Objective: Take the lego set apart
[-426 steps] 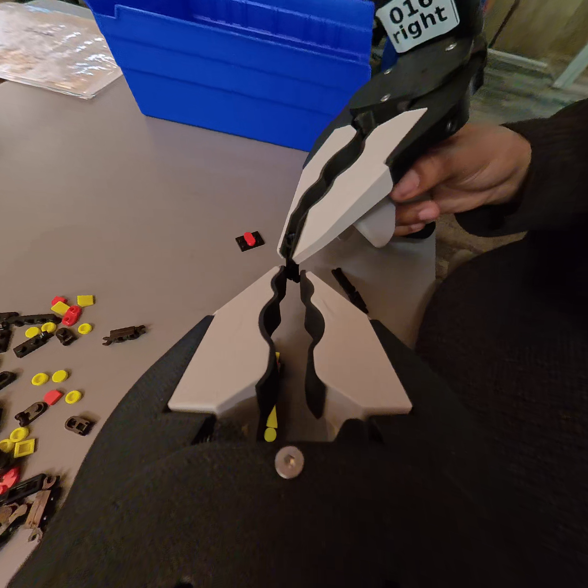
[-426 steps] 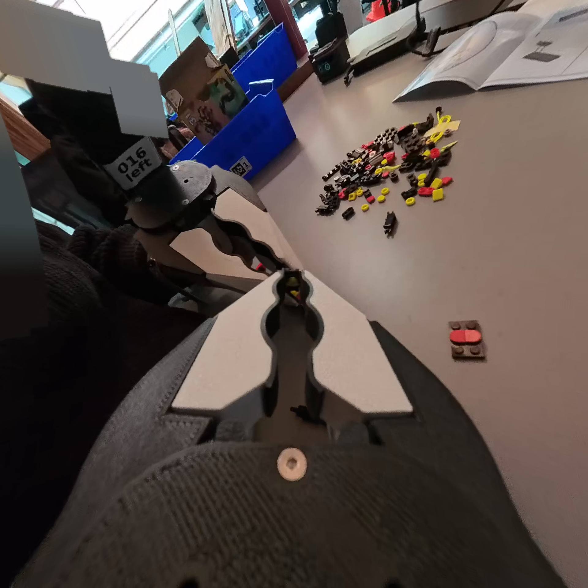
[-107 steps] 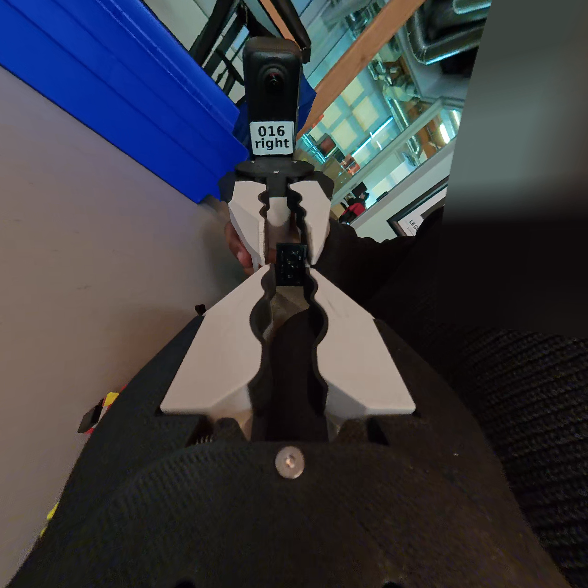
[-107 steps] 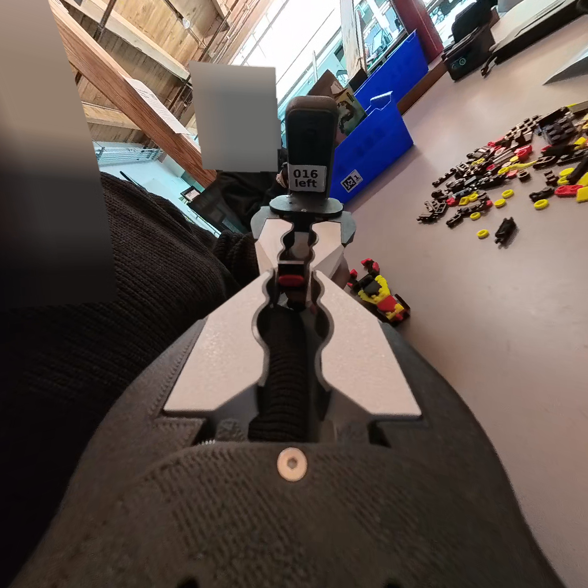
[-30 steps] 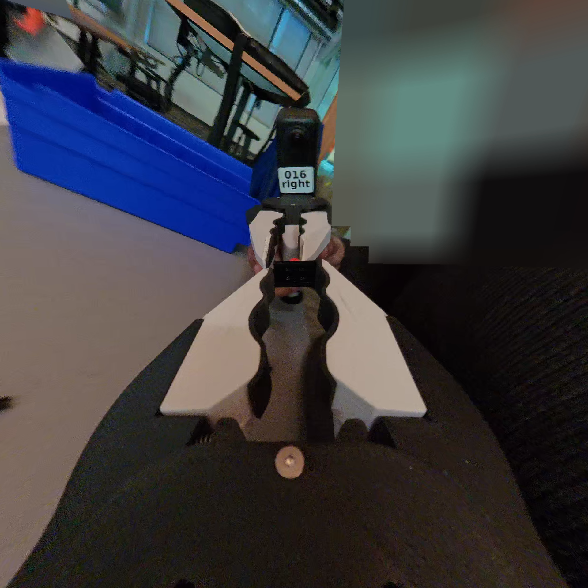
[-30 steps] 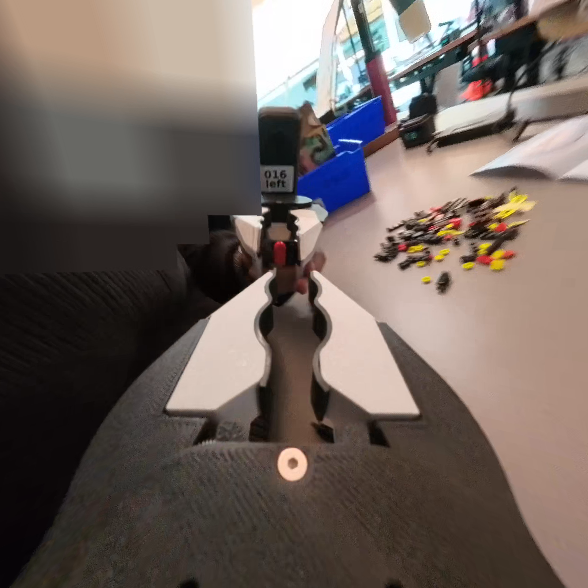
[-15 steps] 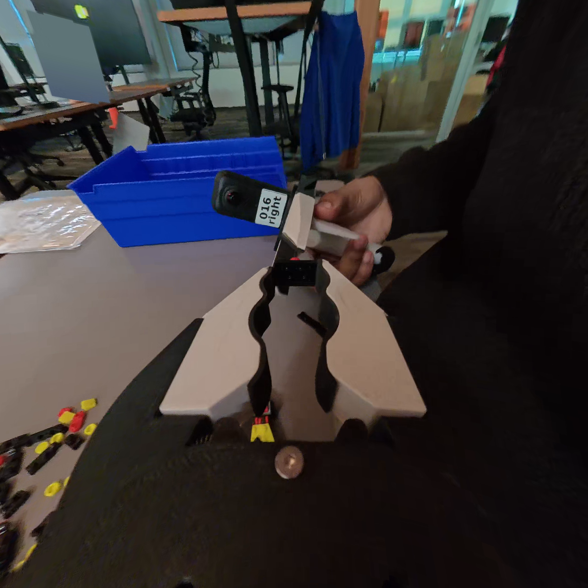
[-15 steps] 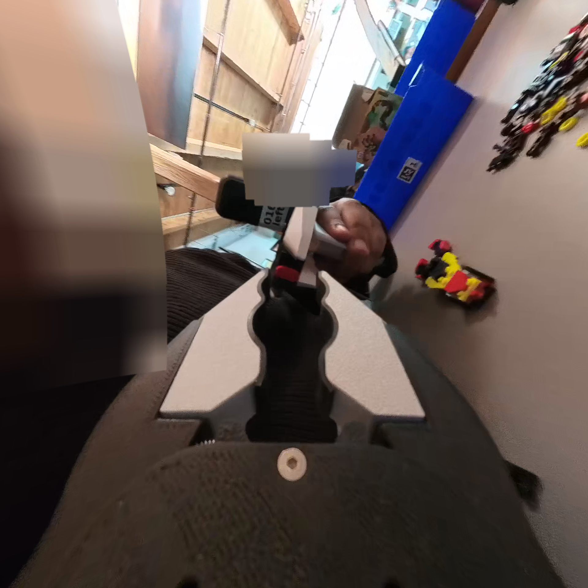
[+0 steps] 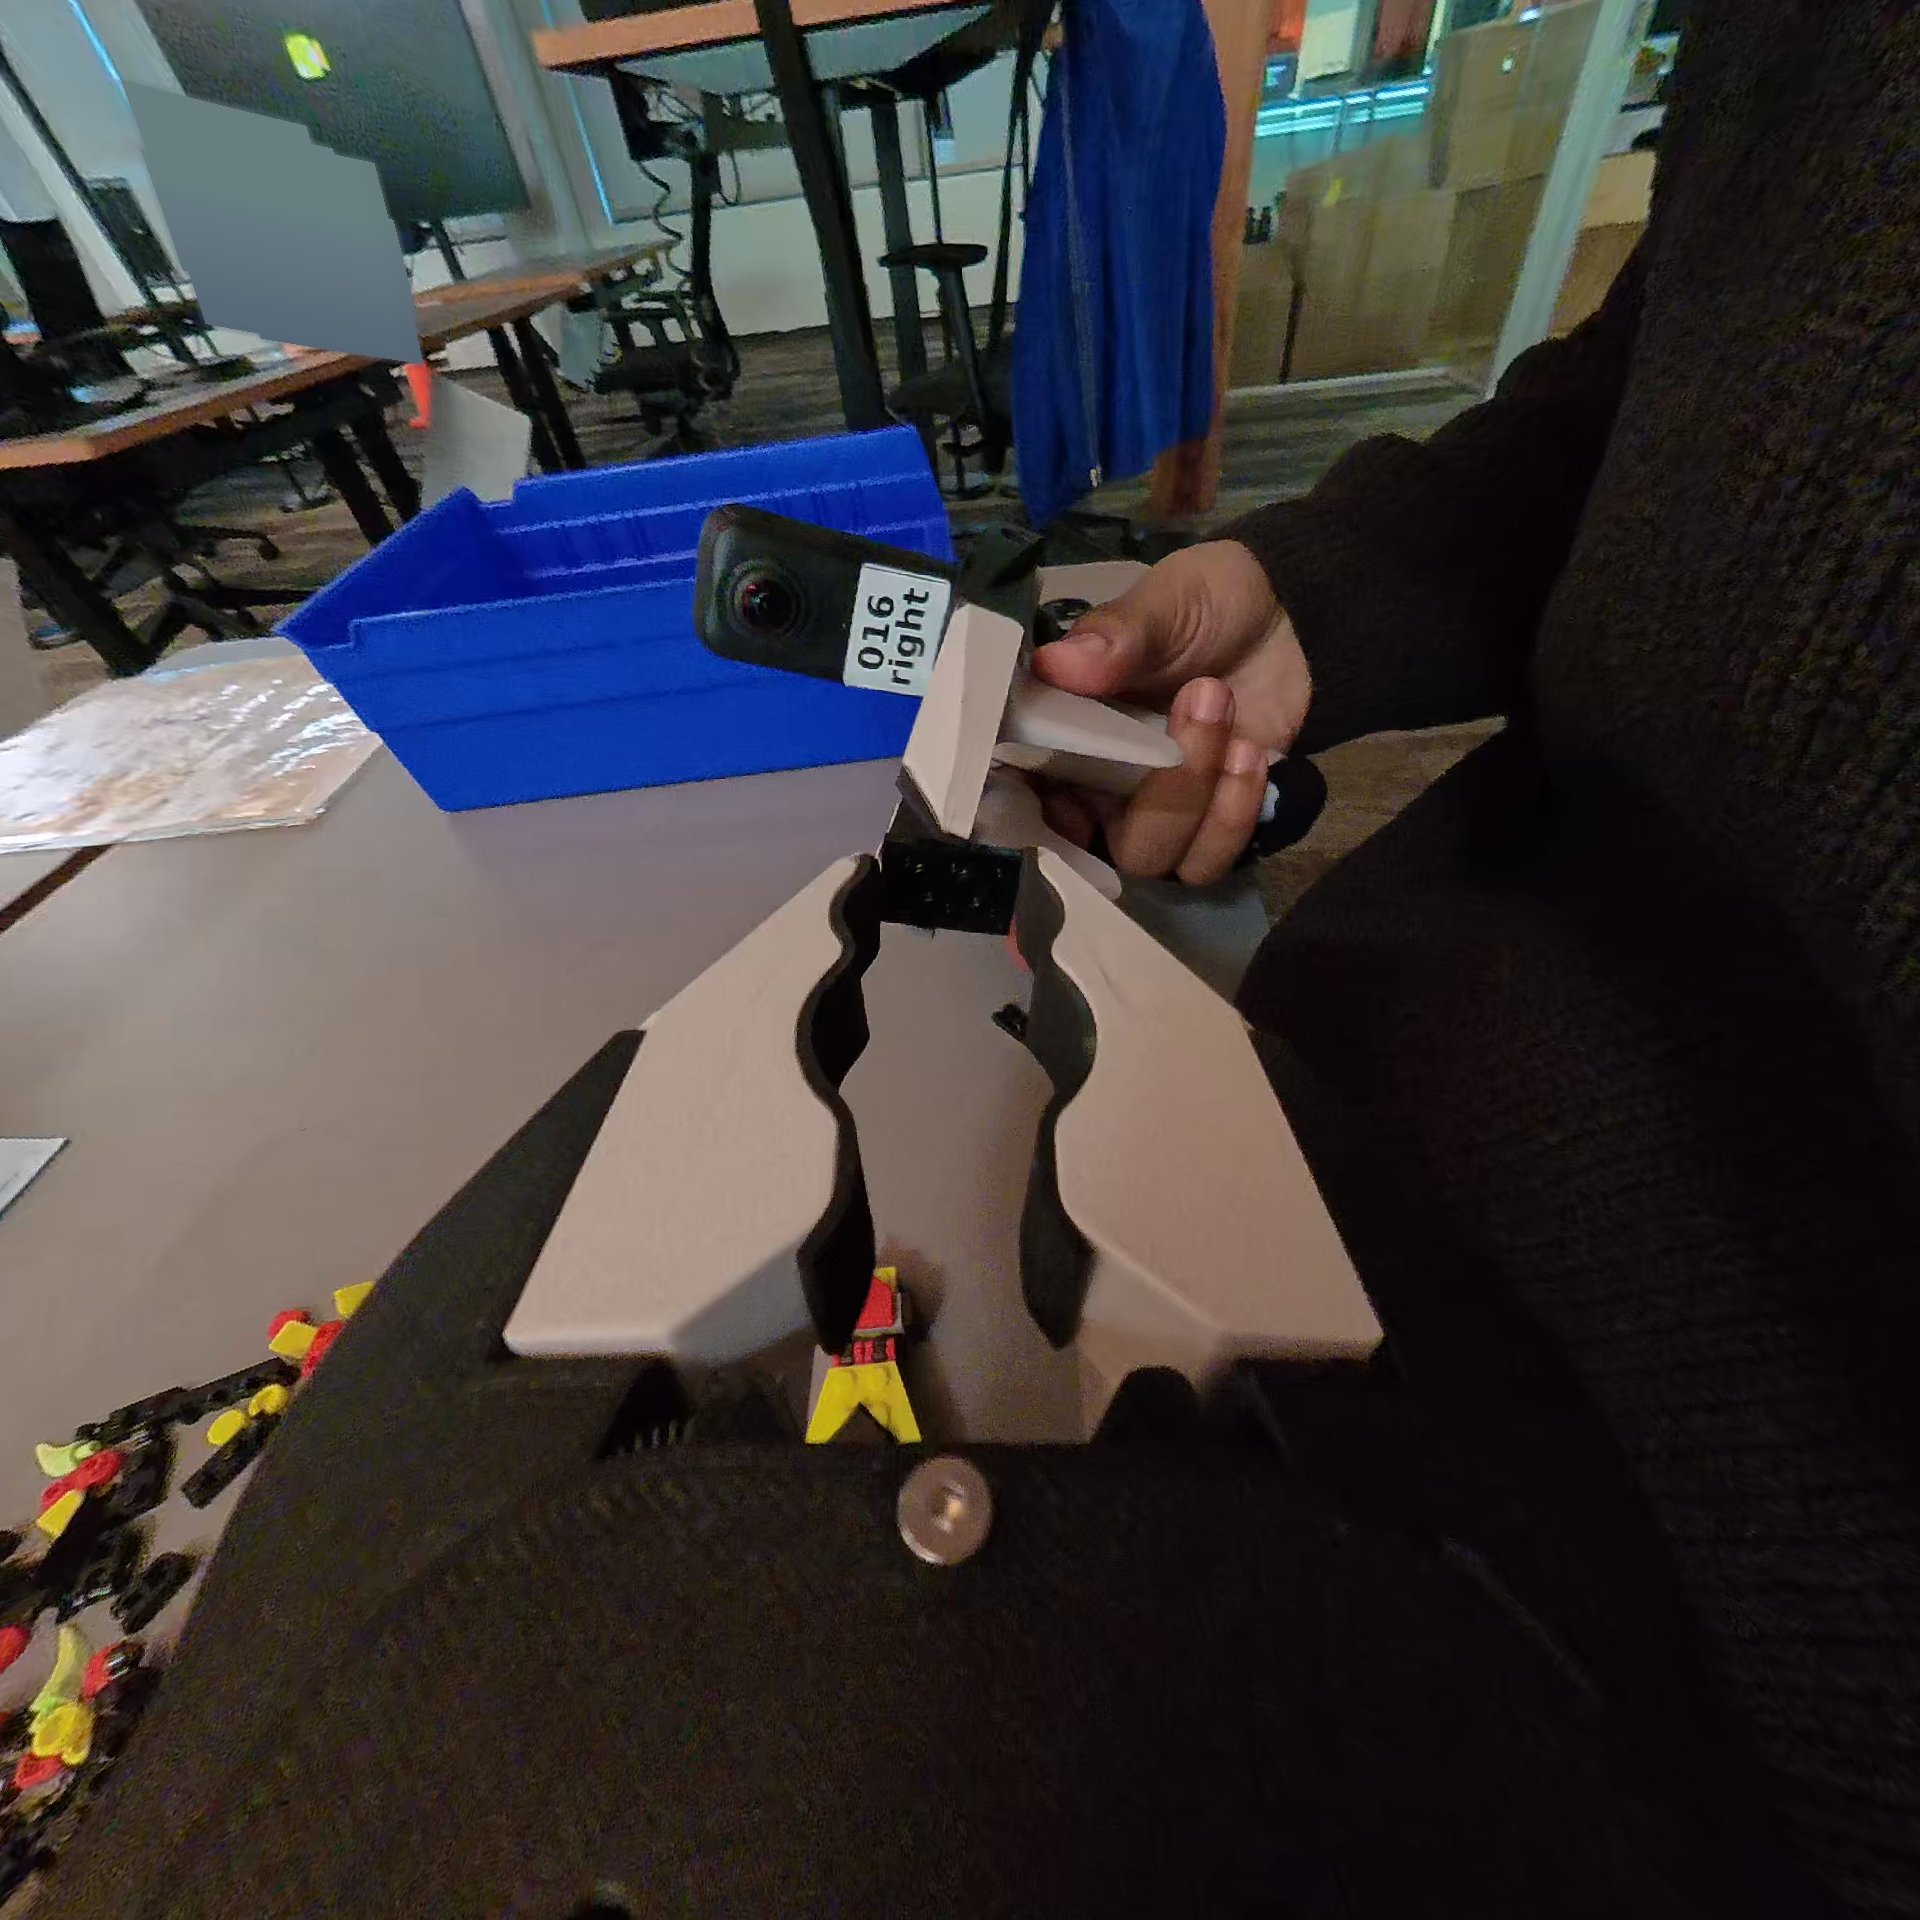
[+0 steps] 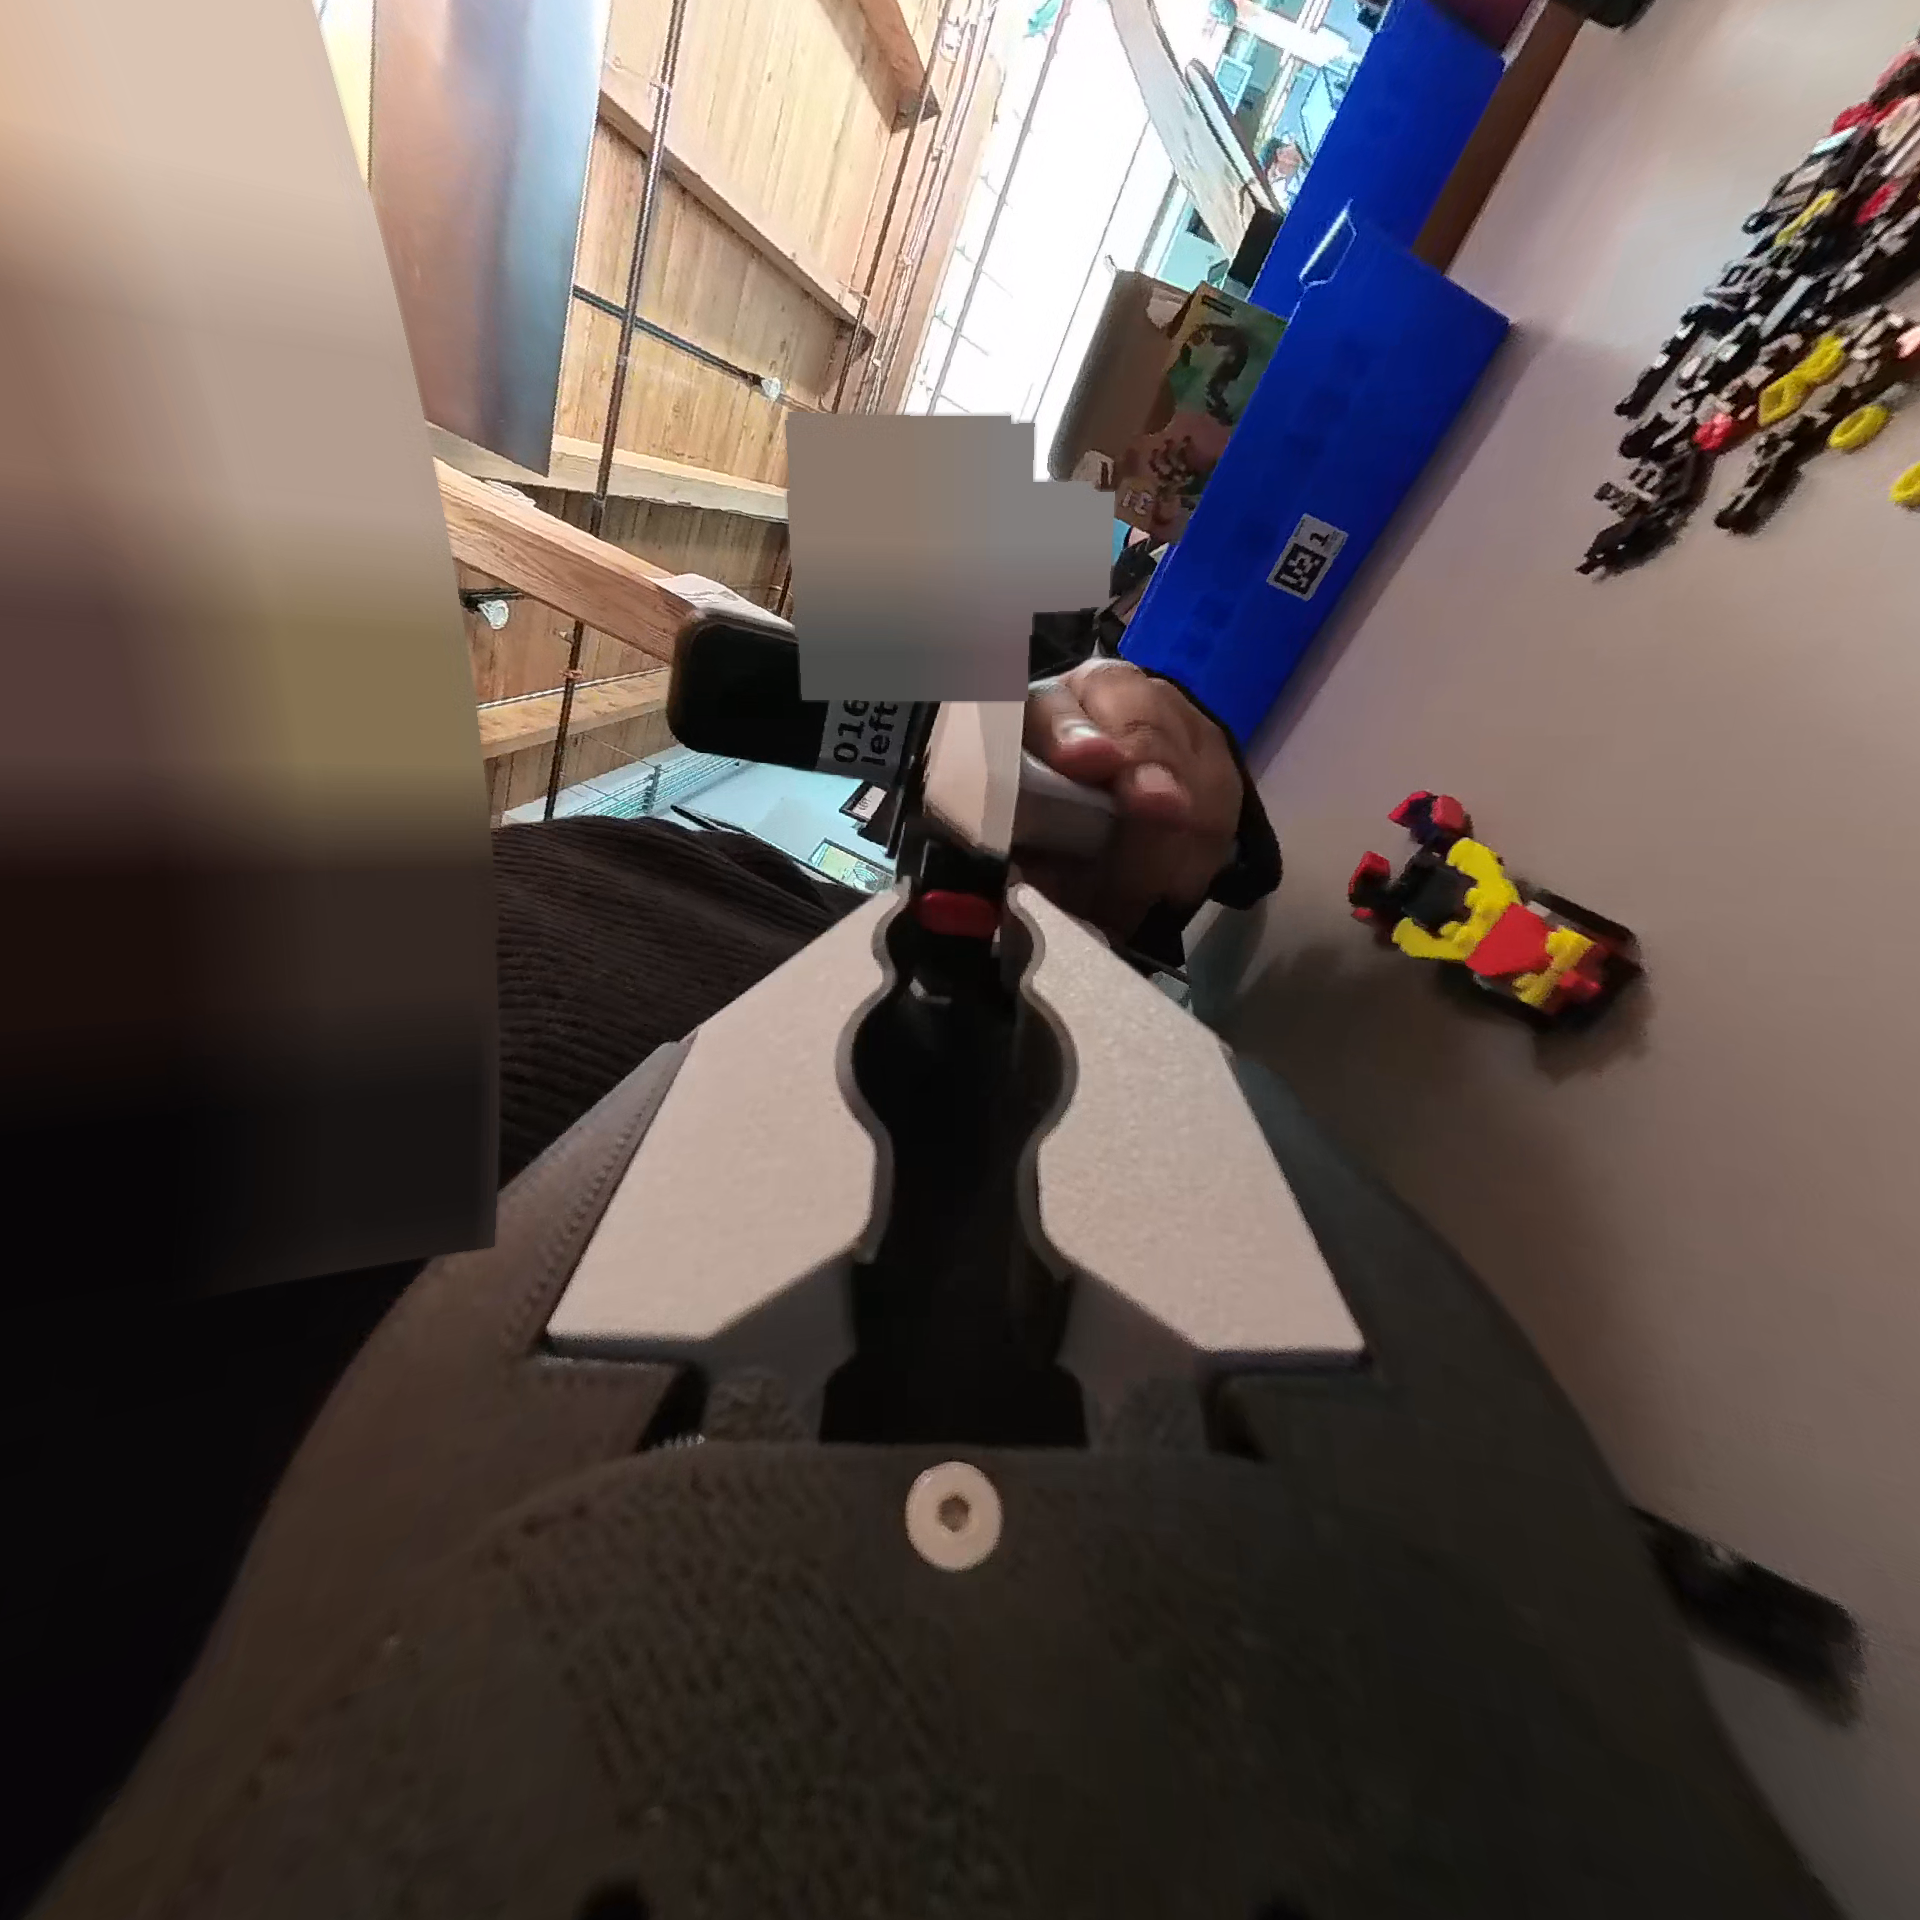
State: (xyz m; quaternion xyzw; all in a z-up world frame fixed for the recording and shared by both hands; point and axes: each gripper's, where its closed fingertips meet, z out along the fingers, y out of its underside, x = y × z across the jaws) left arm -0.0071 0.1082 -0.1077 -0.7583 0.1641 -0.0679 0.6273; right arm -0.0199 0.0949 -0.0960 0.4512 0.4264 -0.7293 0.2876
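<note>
My left gripper (image 9: 948, 873) is shut on a small black lego piece (image 9: 951, 894), held above the table. My right gripper (image 10: 958, 935) meets it tip to tip, rolled about a quarter turn, and is shut on the red part (image 10: 954, 912) of that same small assembly. In the left wrist view the right gripper's fingers (image 9: 961, 717) come in from above the black piece. A partly built yellow, red and black lego model (image 10: 1486, 925) lies on the table; it shows under my left fingers too (image 9: 868, 1371).
Loose black, yellow and red pieces lie in a pile (image 10: 1787, 343) (image 9: 94, 1507). A blue bin (image 9: 582, 644) stands at the table's far edge beside a clear plastic bag (image 9: 156, 748). A person's dark sleeve (image 9: 1662, 935) fills the right side. The grippers are tip to tip, or close to it.
Both grippers swung round from level and facing each other; the right one rolled about a quarter turn against the left. Both stayed shut on the small assembly. Little moved in the last half second.
</note>
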